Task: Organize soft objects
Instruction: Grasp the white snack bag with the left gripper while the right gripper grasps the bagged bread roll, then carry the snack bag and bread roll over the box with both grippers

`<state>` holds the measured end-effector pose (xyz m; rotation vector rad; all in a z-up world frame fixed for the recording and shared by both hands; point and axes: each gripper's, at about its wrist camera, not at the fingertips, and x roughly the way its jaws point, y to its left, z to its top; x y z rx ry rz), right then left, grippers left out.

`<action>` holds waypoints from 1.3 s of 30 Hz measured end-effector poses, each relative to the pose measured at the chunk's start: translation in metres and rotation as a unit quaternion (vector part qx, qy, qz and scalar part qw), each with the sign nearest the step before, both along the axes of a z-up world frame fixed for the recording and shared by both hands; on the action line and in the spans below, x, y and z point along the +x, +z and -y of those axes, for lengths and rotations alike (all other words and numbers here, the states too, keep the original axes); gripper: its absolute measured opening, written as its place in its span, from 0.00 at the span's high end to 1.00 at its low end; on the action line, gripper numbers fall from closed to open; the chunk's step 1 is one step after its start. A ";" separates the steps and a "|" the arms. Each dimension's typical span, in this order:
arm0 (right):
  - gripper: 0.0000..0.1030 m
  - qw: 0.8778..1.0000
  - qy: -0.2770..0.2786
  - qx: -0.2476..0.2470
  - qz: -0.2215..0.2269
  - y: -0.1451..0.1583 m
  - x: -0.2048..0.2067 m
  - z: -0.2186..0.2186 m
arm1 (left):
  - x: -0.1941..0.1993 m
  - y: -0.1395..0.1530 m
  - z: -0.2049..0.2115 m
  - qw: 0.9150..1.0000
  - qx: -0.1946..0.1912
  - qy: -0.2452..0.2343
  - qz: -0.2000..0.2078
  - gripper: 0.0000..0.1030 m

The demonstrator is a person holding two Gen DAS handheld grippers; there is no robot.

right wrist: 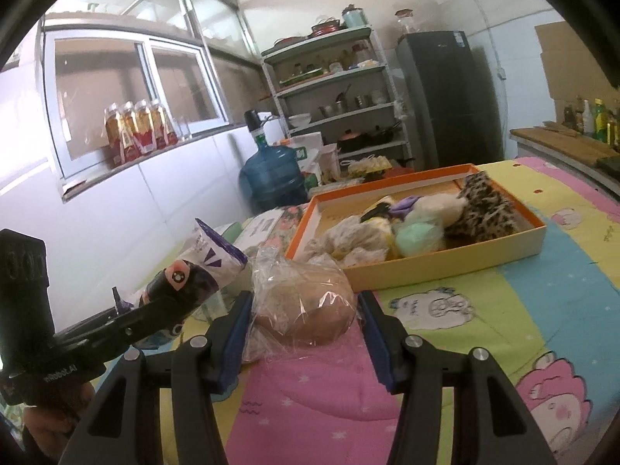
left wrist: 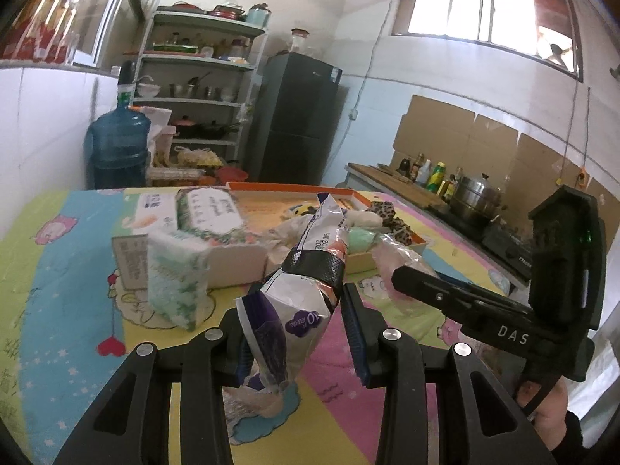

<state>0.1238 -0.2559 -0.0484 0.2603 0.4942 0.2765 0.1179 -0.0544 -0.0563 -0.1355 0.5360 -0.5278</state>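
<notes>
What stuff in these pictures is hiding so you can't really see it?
- Left wrist view: the white and purple packet hides the left gripper's left pad, so its grip is unclear.
- Right wrist view: crinkly plastic blurs the brown bundle between the right gripper's fingers.
- Both views: the items in the orange box overlap; the lower ones are hidden.
- Packet print: too small.

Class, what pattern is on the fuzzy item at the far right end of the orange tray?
Leopard print, brown with black spots. It shows best in the right wrist view.
</notes>
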 end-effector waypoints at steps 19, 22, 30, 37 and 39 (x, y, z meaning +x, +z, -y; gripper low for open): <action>0.47 0.996 -0.079 -0.031 0.031 0.028 0.000 0.080 | 0.045 0.012 0.071 1.000 0.012 -0.021 -0.010 0.61; 0.47 0.995 -0.089 -0.035 0.035 0.035 0.002 0.093 | 0.056 0.015 0.079 1.000 0.007 -0.022 -0.016 0.61; 0.47 0.993 -0.098 -0.053 0.036 0.048 0.016 0.114 | 0.092 0.034 0.091 1.000 0.015 0.002 -0.006 0.60; 0.47 0.994 -0.087 -0.055 0.034 0.054 0.039 0.125 | 0.132 0.046 0.102 0.998 0.042 0.036 -0.003 0.60; 0.47 0.995 -0.080 -0.054 0.030 0.056 0.049 0.128 | 0.145 0.045 0.104 0.998 0.043 0.038 -0.015 0.60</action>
